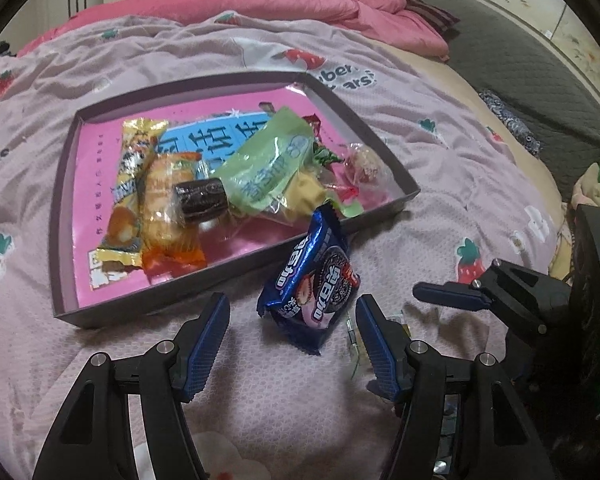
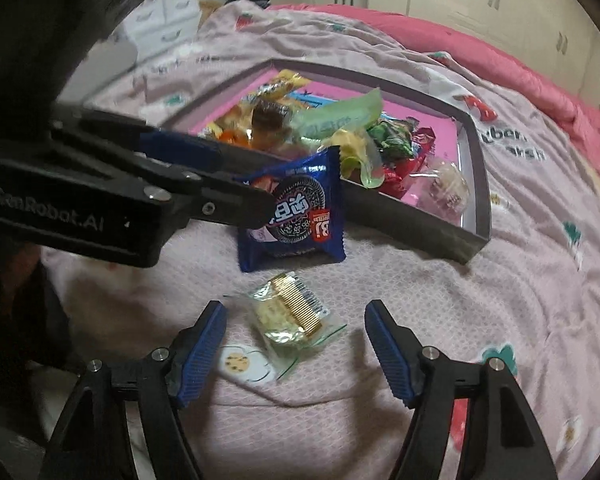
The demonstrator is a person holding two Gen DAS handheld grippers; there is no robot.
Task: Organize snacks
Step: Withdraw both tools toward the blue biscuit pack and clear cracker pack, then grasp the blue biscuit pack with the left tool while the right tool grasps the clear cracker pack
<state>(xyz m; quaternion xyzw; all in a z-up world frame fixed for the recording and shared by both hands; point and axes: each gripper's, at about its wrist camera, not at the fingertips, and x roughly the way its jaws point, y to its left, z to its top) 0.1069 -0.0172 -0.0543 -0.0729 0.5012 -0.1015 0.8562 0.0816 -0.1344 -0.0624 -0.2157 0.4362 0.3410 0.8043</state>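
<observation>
A blue Oreo packet (image 1: pixel 312 280) leans on the near wall of a shallow grey tray (image 1: pixel 60 216) with a pink floor, on a pink strawberry bedspread. My left gripper (image 1: pixel 292 336) is open, its fingers either side of the packet's lower end, not touching. The tray holds several snacks: a yellow bar (image 1: pixel 130 184), an orange packet (image 1: pixel 168 208), a green packet (image 1: pixel 268 164). My right gripper (image 2: pixel 296 340) is open around a small clear-wrapped cracker packet (image 2: pixel 292 312) on the bedspread. The Oreo packet (image 2: pixel 296 212) and the tray (image 2: pixel 416 232) lie beyond it.
The left gripper's body (image 2: pixel 100 184) crosses the right wrist view at the left. The right gripper's finger (image 1: pixel 452 296) shows at the right of the left wrist view. A pink quilt (image 1: pixel 300 8) lies at the back, a grey blanket (image 1: pixel 520 60) at the right.
</observation>
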